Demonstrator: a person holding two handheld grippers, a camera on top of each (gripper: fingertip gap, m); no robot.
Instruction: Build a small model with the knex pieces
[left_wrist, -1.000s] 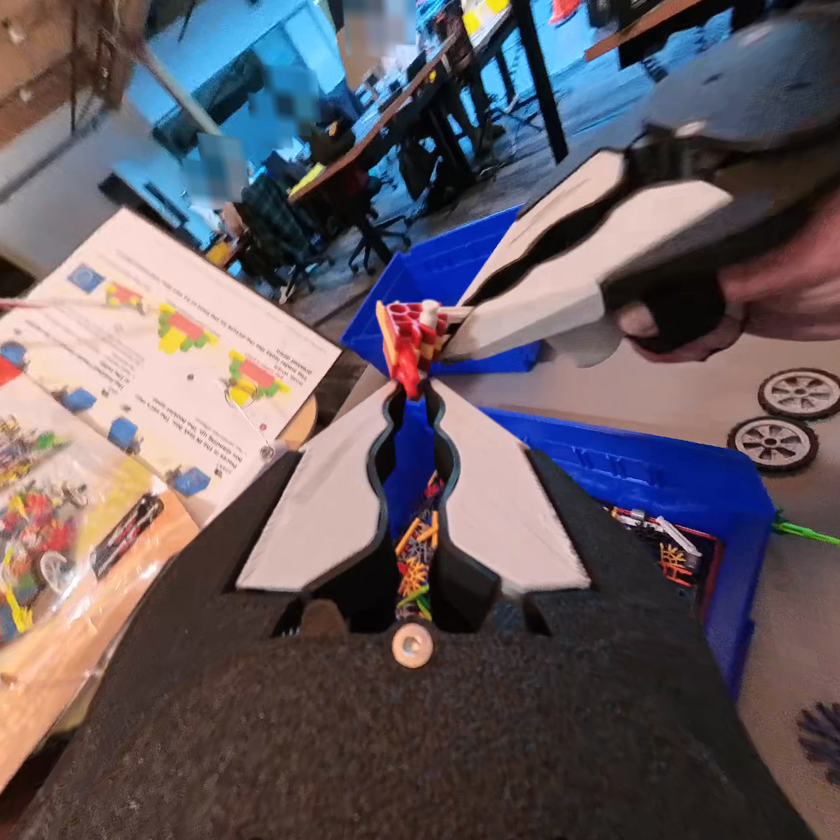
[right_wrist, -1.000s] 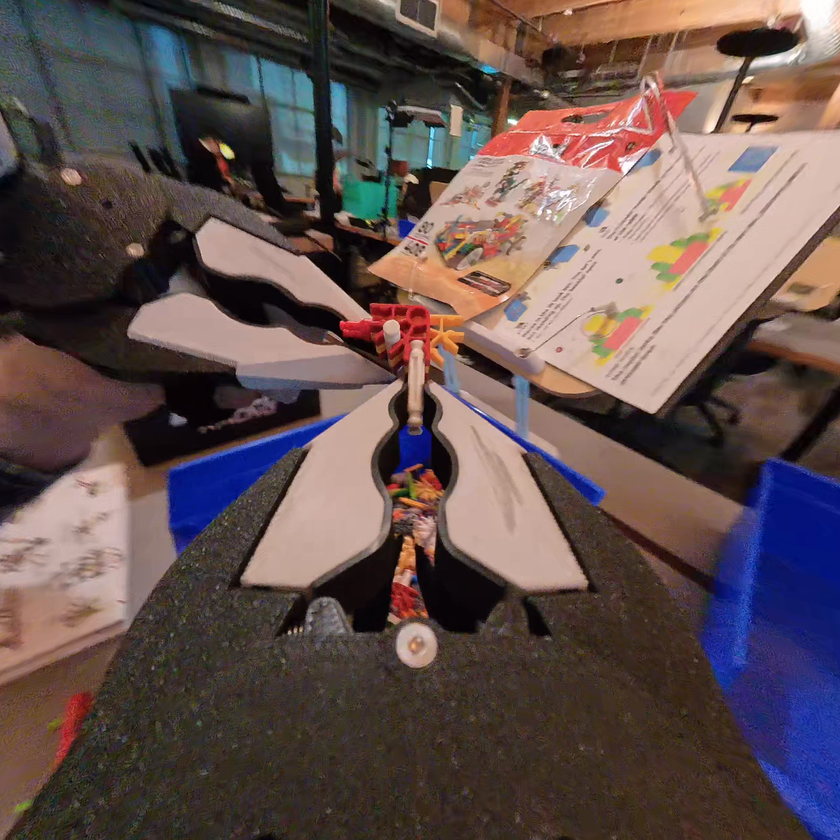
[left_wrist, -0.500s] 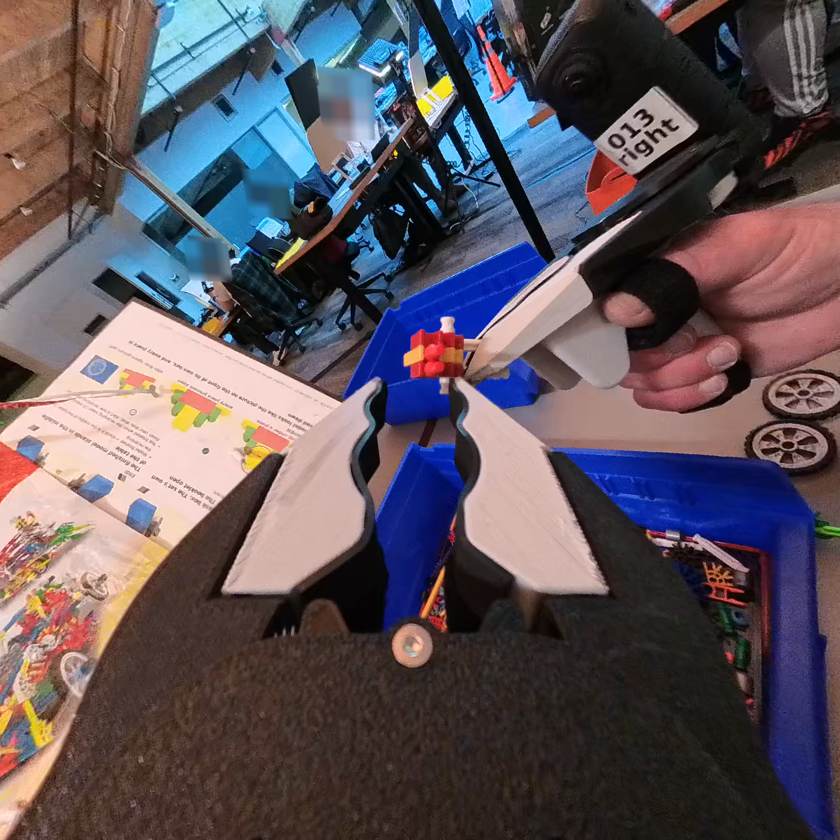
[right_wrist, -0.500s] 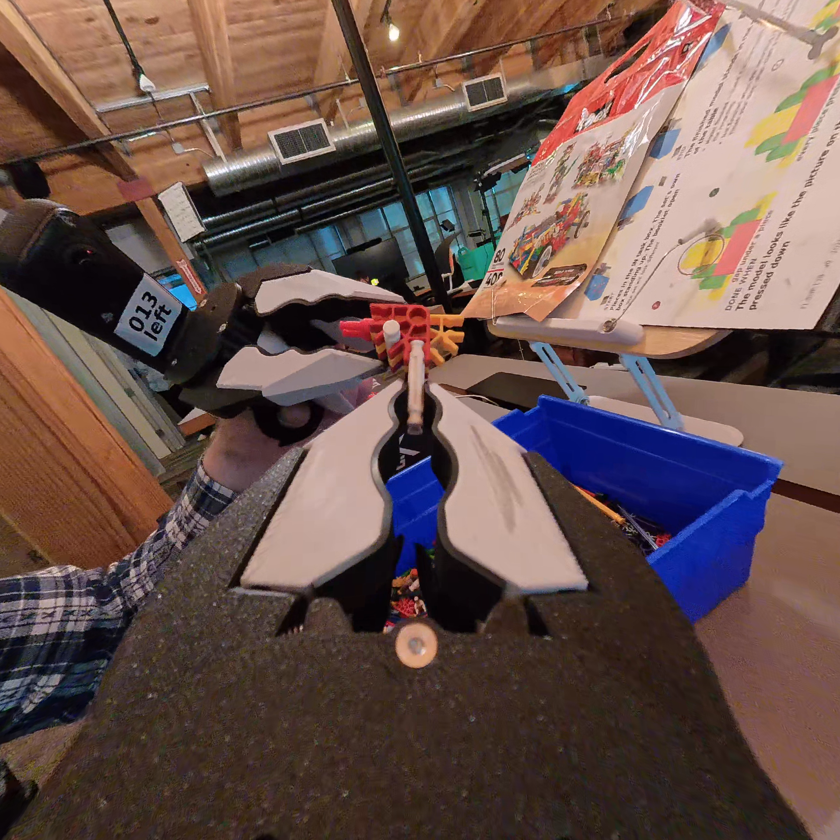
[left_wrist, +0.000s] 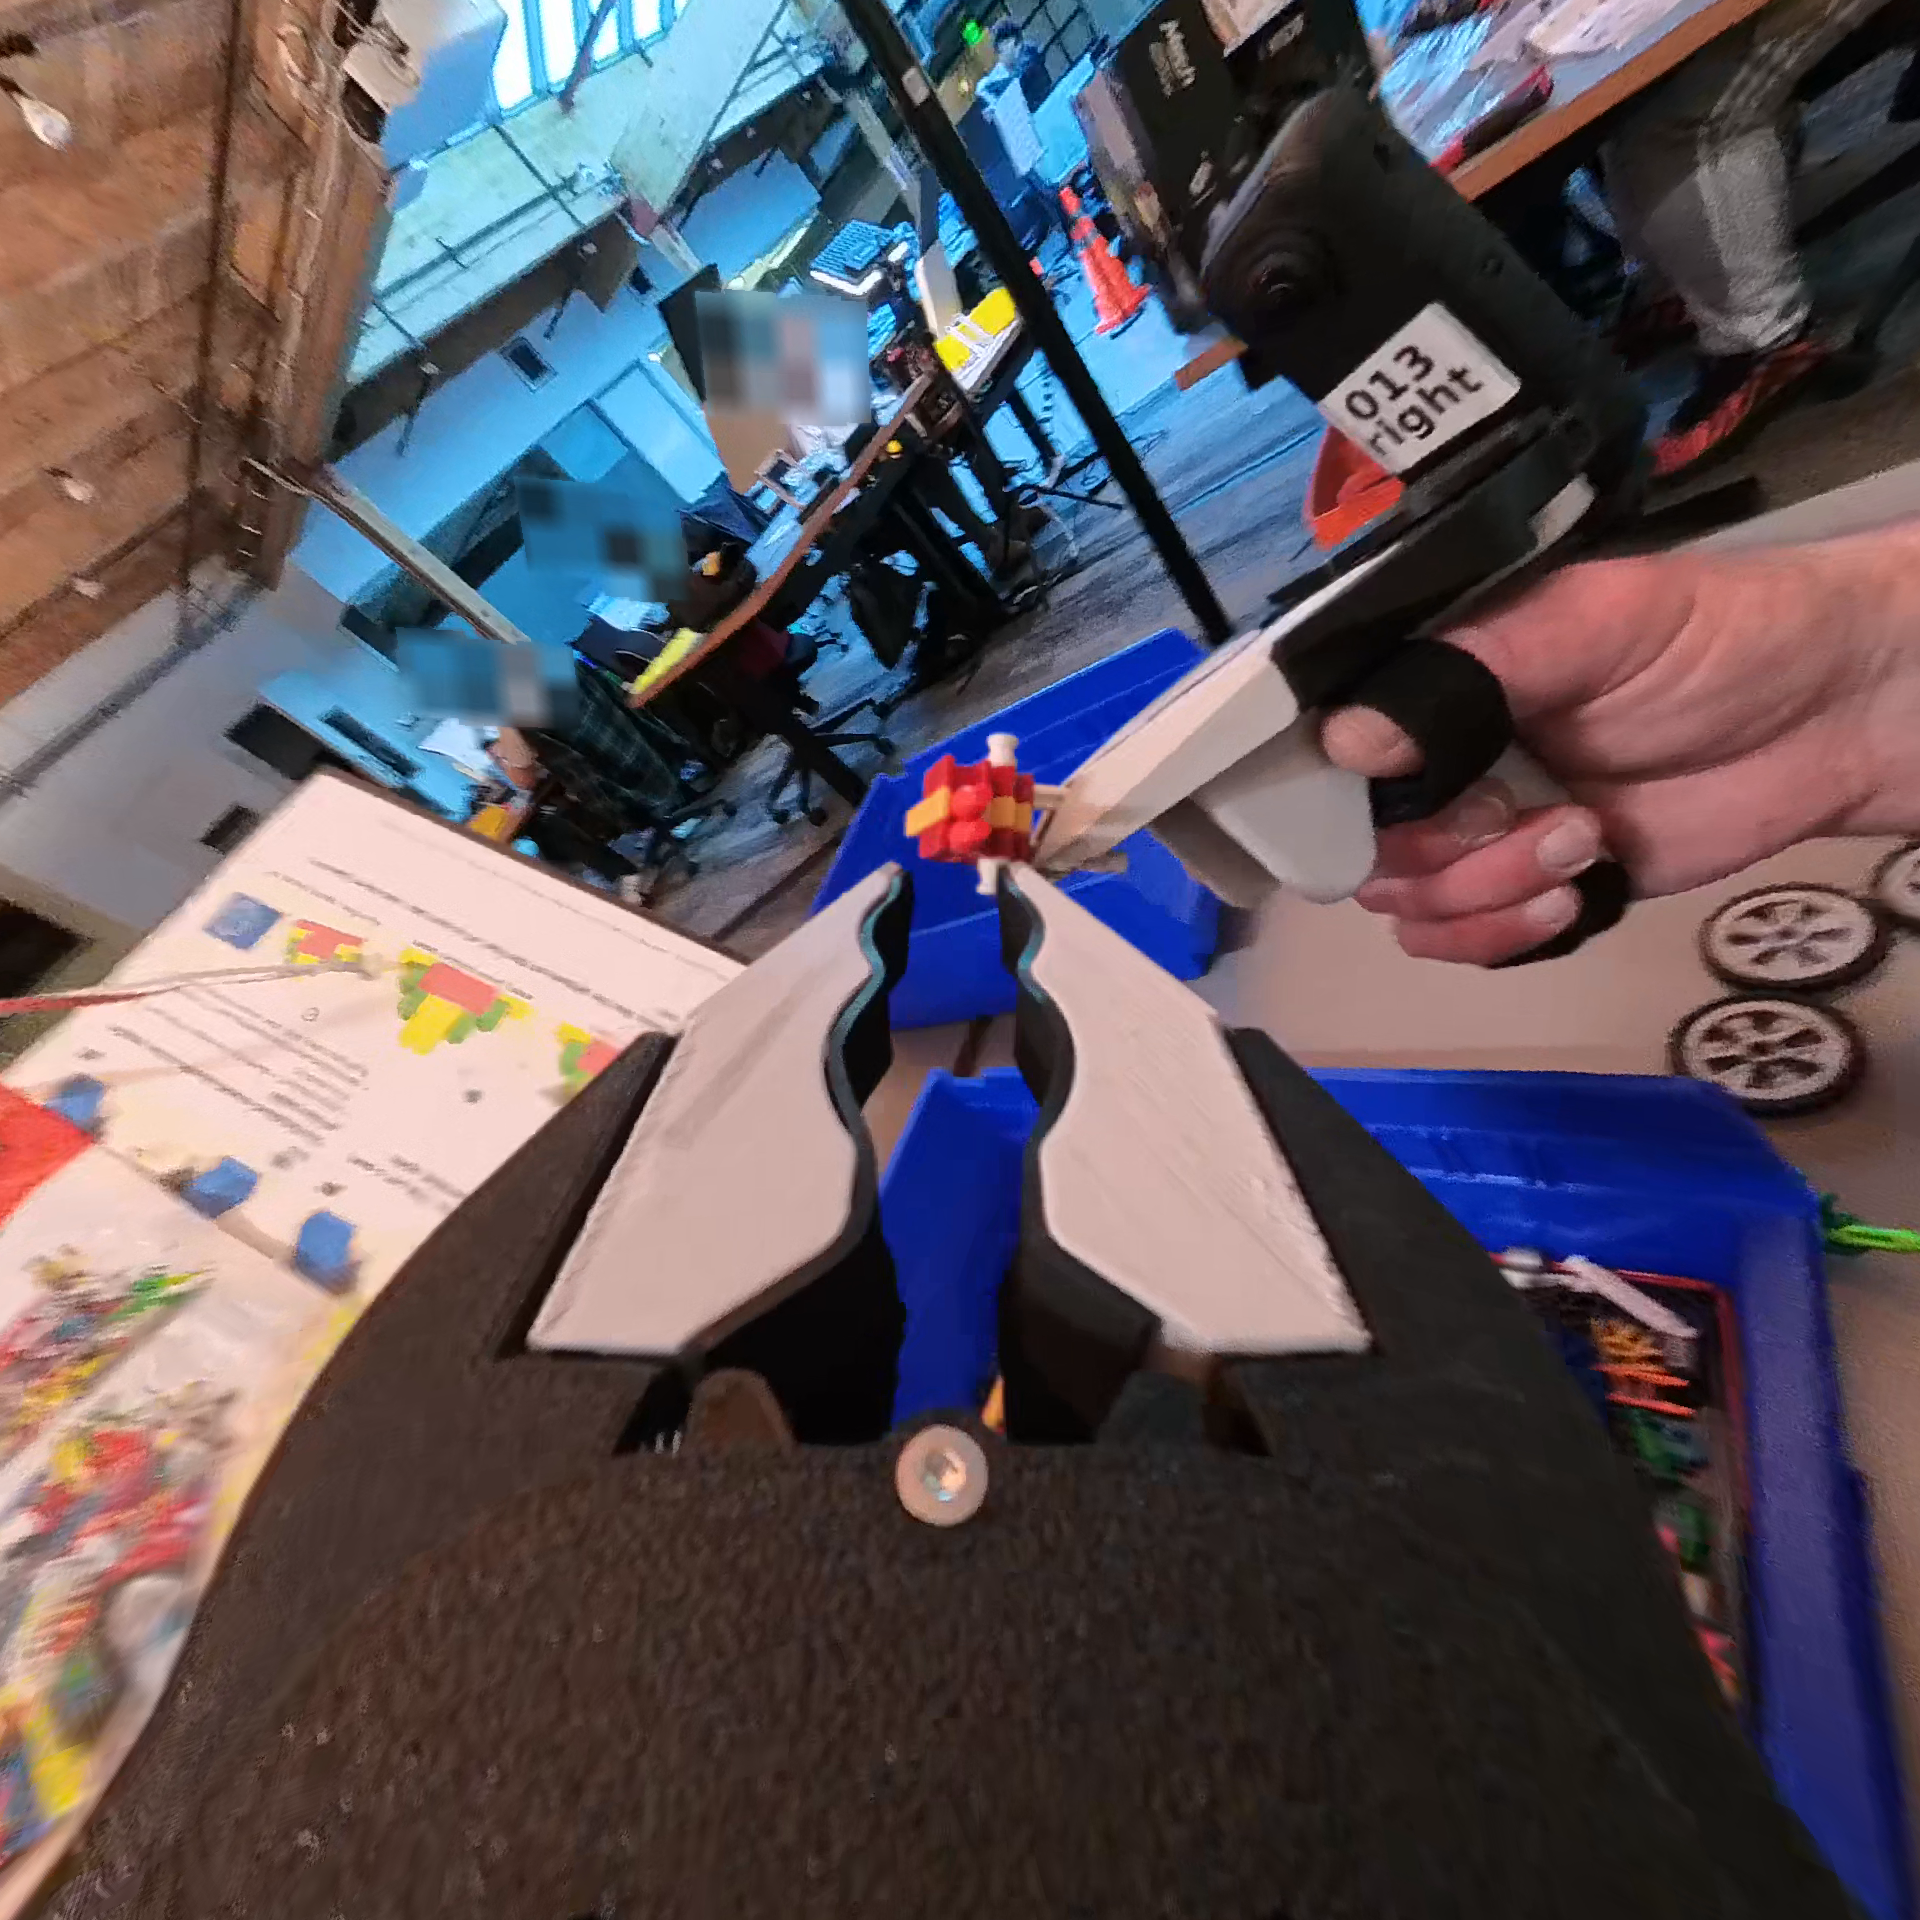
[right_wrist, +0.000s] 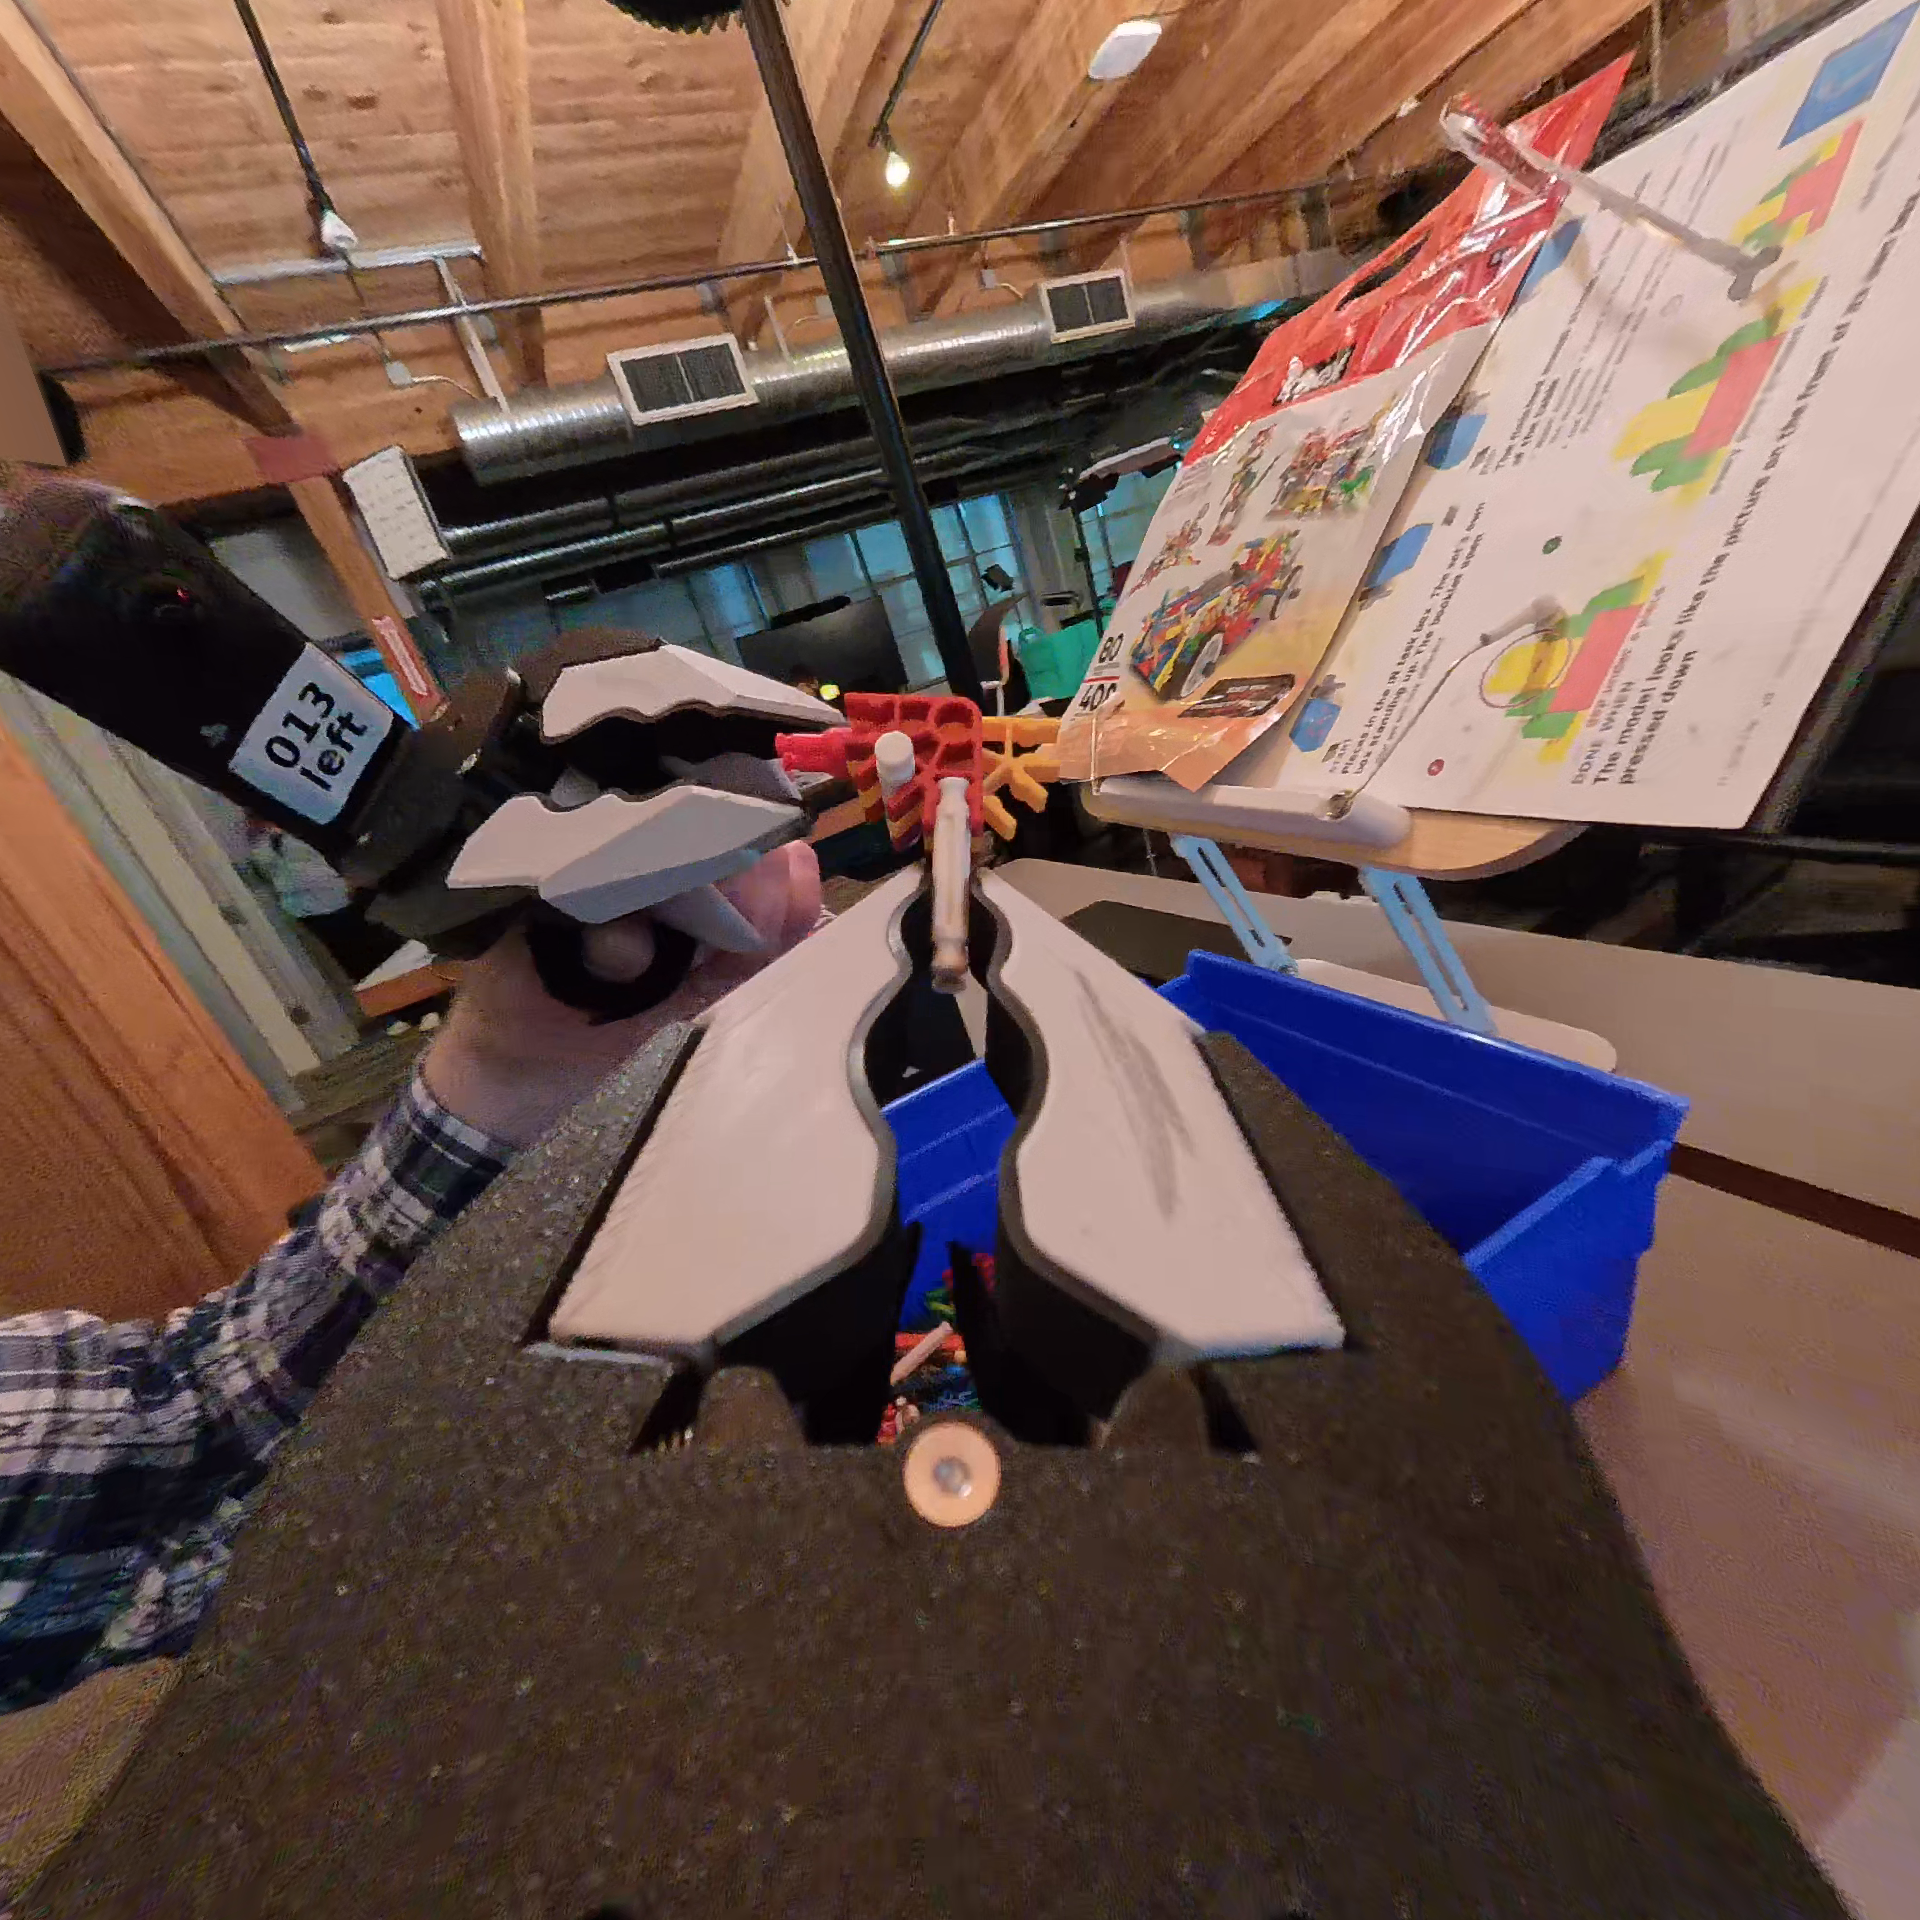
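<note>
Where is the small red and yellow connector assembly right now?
The red and yellow assembly is in mid-air above the blue bin, held by its white rod in the shut right gripper; the open left gripper sits just beside it.

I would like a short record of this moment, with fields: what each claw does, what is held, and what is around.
left claw: open, fingers apart, tips close to the toy piece, not gripping it
right claw: shut on the white rod
held thing: red and yellow toy piece at the rod's far end, in the air
below: blue bin with small colourful parts
left side: instruction sheet on a stand
right side: two wheels on the table
</note>
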